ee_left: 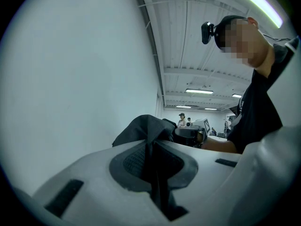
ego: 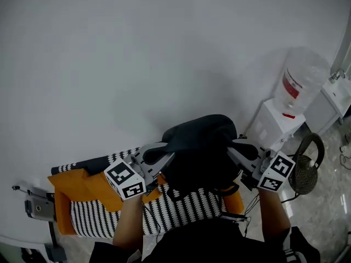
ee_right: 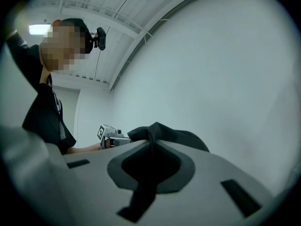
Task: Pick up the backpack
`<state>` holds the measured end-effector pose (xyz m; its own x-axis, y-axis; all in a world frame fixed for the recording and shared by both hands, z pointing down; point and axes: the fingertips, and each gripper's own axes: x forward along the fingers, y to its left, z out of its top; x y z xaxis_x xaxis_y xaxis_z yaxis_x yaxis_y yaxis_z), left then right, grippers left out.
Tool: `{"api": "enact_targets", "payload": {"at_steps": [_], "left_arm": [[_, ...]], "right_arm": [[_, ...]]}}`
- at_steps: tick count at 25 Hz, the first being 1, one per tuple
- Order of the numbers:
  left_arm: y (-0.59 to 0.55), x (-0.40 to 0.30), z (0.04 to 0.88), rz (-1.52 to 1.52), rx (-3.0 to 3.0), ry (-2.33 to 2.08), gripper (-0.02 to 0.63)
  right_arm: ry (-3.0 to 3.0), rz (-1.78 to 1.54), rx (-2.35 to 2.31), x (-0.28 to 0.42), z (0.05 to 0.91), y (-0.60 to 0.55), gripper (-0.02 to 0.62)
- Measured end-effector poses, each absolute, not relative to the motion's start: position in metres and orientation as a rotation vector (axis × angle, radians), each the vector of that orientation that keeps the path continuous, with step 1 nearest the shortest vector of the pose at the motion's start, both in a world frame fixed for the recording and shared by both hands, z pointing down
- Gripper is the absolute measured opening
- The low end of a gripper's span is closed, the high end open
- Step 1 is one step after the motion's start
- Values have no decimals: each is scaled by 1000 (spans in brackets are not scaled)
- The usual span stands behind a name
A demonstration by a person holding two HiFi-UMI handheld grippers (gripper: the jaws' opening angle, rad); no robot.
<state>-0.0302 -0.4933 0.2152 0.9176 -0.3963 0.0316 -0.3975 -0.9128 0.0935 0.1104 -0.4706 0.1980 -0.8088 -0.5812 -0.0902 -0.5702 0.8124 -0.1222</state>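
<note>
Step in hand: lift. I judge the pick-up nearly done, since the backpack (ego: pixel 200 149) hangs between the two grippers and appears clear of the fabric below it.
Backpack location: held in the air in front of the white wall, above the far edge of an orange and striped fabric (ego: pixel 181 210). I cannot tell what that fabric covers.
Left gripper (ego: pixel 159 159): fingers (ee_left: pixel 94 182) pressed together on a fold of dark backpack fabric, which runs through the pad gap in the left gripper view.
Right gripper (ego: pixel 239 151): fingers (ee_right: pixel 225 173) likewise pinching a fold of the backpack (ee_right: pixel 174 138) on its opposite side.
Grip type: thin fabric pinch on both sides. No strap or handle shows in either grip.
Next move, requirement: I would raise both grippers together and level, keeping their spacing fixed so that neither fold gets dragged out of its pads.
Risk, judged: a pinch on loose cloth may slip under the bag's weight.
Backpack markings: no brand or label visible.
Marker cubes (ego: pixel 125 181): black-and-white square patterns only, no lettering.
Water bottle (ego: pixel 301 81): on a white dispenser at the right. It carries a red label, with print too small to read.
</note>
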Motion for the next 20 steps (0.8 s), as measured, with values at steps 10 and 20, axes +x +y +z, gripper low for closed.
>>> {"api": "enact_targets", "payload": {"at_steps": [10, 20], "left_arm": [[-485, -32, 164, -96, 3050, -621, 39], [-472, -30, 130, -173, 3115, -613, 38]], "right_arm": [[2837, 20, -874, 110, 149, -459, 34], [2791, 97, -827, 111, 117, -445, 32]]}}
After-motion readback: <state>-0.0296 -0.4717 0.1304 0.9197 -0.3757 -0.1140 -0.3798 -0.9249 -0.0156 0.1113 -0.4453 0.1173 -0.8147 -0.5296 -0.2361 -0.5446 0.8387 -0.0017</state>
